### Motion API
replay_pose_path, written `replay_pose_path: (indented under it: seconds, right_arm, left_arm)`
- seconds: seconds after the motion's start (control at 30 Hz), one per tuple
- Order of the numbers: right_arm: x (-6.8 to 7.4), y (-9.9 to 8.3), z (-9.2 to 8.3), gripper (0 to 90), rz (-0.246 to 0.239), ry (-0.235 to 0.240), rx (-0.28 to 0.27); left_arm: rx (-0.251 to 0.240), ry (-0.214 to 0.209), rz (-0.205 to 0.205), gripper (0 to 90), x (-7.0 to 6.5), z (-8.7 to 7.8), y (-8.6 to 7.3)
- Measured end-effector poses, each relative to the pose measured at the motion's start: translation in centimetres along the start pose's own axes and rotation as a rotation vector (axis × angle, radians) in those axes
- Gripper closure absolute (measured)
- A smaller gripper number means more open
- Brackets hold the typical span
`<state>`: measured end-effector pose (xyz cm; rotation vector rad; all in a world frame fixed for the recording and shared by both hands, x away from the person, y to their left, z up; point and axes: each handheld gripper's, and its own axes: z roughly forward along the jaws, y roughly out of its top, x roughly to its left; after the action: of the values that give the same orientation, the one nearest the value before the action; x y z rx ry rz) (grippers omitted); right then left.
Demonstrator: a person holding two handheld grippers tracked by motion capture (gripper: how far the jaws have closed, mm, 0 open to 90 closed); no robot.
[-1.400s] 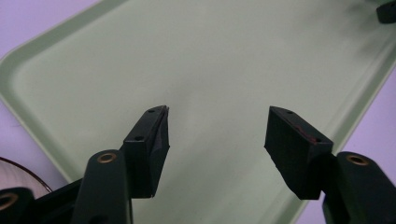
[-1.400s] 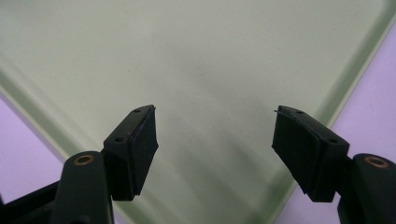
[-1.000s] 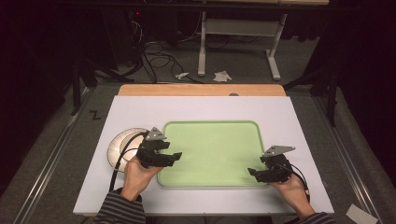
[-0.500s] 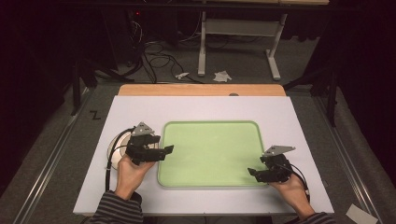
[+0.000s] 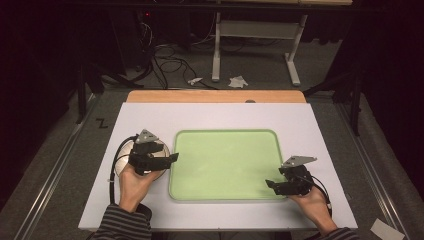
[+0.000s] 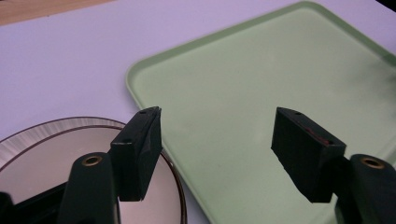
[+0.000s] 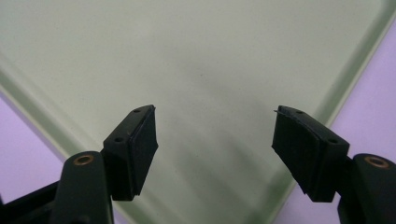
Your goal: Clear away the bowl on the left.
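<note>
The plate [image 5: 131, 161], a round silvery disc with a dark rim, lies on the white table [image 5: 215, 117] just beside the tray's left edge, at about 8 o'clock from the table's middle, and it appears to be the thing in hand since the left gripper [image 5: 167, 158] hangs right over it. In the left gripper view the plate [image 6: 42, 154] sits low and left under the near jaw, its rim very close to or touching the tray's [image 6: 261, 107] raised lip; which of the two cannot be told. The left gripper [image 6: 217, 140] has its jaws spread wide with nothing between them, and they point toward 3 o'clock across the lip, likely because the hand is lining up to take the plate by its rim rather than from above. The green tray [image 5: 225, 197] lies bare in the middle of the table, a sensible landing place with its long side facing the person. The right gripper [image 5: 271, 185] waits at 4 o'clock, low over the tray's near right corner, jaws likewise parted and empty in the right gripper view [image 7: 215, 140], pointing toward 9 o'clock; held there, it looks ready to steady the tray [image 7: 196, 56] or receive the plate. A judgement only: the grasp is not yet made, and the flat plate will need a jaw slipped under its rim.
</note>
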<state>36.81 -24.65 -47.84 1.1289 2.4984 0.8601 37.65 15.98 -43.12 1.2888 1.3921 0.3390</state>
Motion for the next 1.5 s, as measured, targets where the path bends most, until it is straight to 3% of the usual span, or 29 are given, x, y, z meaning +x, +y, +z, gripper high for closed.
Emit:
replay_pose_path:
  seconds: [0.13,0.37,0.5,0.67,0.8,0.9,1.07,1.33,1.43,1.5]
  right_arm:
    - [0.0,0.0,0.1,32.0,-0.002,0.006,-0.004]
    - [0.0,0.0,0.1,32.1,-0.002,0.005,0.001]
    - [0.0,0.0,0.1,32.1,-0.002,0.003,0.007]
    - [0.0,0.0,0.1,32.3,-0.003,0.000,0.001]
    - [0.1,0.0,0.0,32.3,-0.008,0.000,0.000]
    - [0.0,0.0,0.1,32.3,-0.014,0.003,0.004]
    - [0.1,0.0,0.1,32.3,-0.011,0.002,0.003]
    - [0.2,0.0,0.1,32.3,-0.017,0.004,0.009]
    - [0.2,0.0,0.1,32.3,-0.017,0.005,0.002]
    - [0.2,0.0,0.1,32.3,-0.018,0.005,0.007]
  left_arm:
    - [-0.029,0.014,0.005,35.1,0.4,-0.2,0.3]
    - [-0.052,0.036,-0.029,36.9,1.4,-0.4,0.9]
    - [-0.074,0.070,-0.029,41.4,1.9,-0.6,1.3]
    - [-0.065,0.107,-0.023,42.8,2.7,-0.6,1.6]
    - [-0.037,0.135,-0.051,40.5,3.5,-0.5,1.7]
    - [-0.019,0.159,-0.044,39.1,3.9,-0.2,1.7]
    - [-0.022,0.182,-0.042,37.9,4.3,-0.2,1.7]
    - [-0.009,0.228,-0.068,35.8,5.7,0.0,1.9]
    - [-0.016,0.223,-0.120,35.7,6.2,-0.2,2.2]
    - [-0.024,0.246,-0.114,35.7,6.5,-0.3,2.2]
